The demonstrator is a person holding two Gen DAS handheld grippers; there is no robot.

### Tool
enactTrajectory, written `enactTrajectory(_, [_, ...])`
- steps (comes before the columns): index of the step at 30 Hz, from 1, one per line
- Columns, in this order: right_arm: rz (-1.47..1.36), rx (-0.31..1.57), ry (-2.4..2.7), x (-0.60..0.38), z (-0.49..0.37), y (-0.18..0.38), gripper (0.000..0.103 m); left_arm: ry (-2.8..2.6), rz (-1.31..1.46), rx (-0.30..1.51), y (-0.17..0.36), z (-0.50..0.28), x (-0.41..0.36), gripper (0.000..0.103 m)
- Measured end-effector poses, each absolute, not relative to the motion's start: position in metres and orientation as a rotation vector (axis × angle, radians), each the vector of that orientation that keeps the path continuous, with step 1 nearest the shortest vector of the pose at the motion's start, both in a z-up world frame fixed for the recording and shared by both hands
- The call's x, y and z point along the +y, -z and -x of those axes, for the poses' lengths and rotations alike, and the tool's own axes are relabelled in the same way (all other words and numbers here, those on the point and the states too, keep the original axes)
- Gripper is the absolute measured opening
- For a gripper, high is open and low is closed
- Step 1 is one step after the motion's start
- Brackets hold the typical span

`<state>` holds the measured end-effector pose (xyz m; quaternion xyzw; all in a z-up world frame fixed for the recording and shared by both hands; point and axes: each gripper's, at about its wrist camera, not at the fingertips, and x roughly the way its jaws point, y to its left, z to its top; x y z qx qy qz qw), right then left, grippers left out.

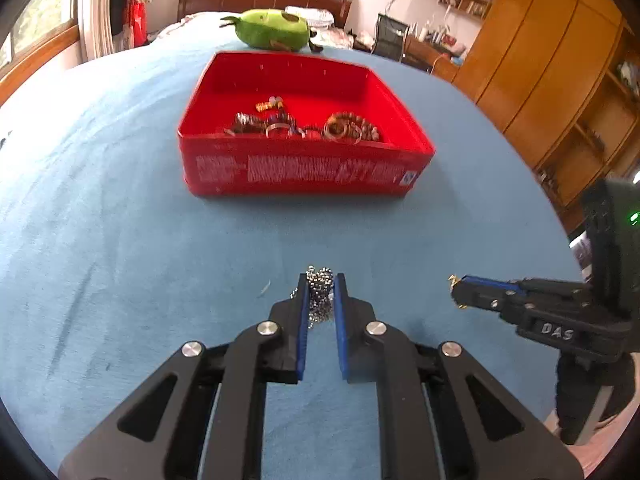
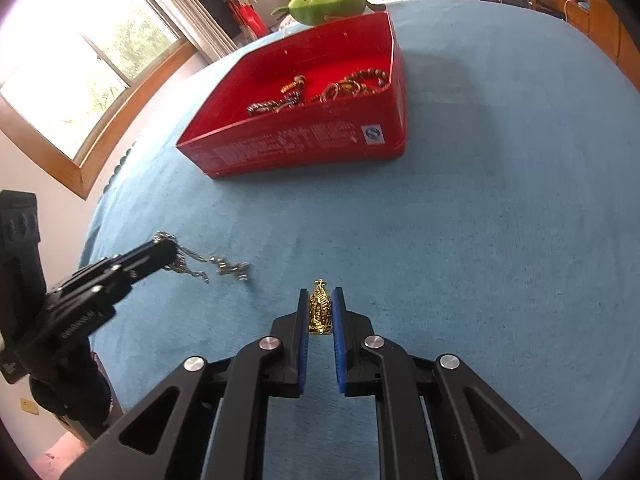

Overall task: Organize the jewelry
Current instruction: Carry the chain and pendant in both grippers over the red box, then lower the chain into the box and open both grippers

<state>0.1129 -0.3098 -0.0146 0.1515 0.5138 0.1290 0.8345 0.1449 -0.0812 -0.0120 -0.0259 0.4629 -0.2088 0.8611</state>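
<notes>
A red box [image 1: 304,174] sits on the blue bedspread and holds several bracelets and rings [image 1: 344,128]; it also shows in the right wrist view [image 2: 296,148]. My left gripper [image 1: 320,286] is shut on a silver chain necklace [image 1: 319,294], low over the bedspread; its loose end [image 2: 224,268] trails on the cloth in the right wrist view. My right gripper [image 2: 320,300] is shut on a gold chain [image 2: 320,308], near the bedspread in front of the box. The right gripper shows in the left wrist view [image 1: 458,292] to the right of my left gripper, a little apart from it.
A green plush toy [image 1: 272,28] lies on the bed behind the box. Wooden cabinets [image 1: 560,80] stand to the right, a window [image 2: 80,64] to the left. Bare blue bedspread [image 2: 500,240] lies to the right of the box.
</notes>
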Motion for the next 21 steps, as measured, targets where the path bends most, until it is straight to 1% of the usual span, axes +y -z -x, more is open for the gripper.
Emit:
enactTrajectory(11, [-0.302,1.045,-0.282,-0.305,-0.122,-0.014,0.01,0.419,0.093,0.88,-0.032,-0.15,-0.064,0.01])
enactTrajectory(21, [-0.291,0.993,-0.27,-0.304,-0.165,-0.057,0.01,0.374,0.105,0.812,-0.073,-0.197,-0.067,0.01])
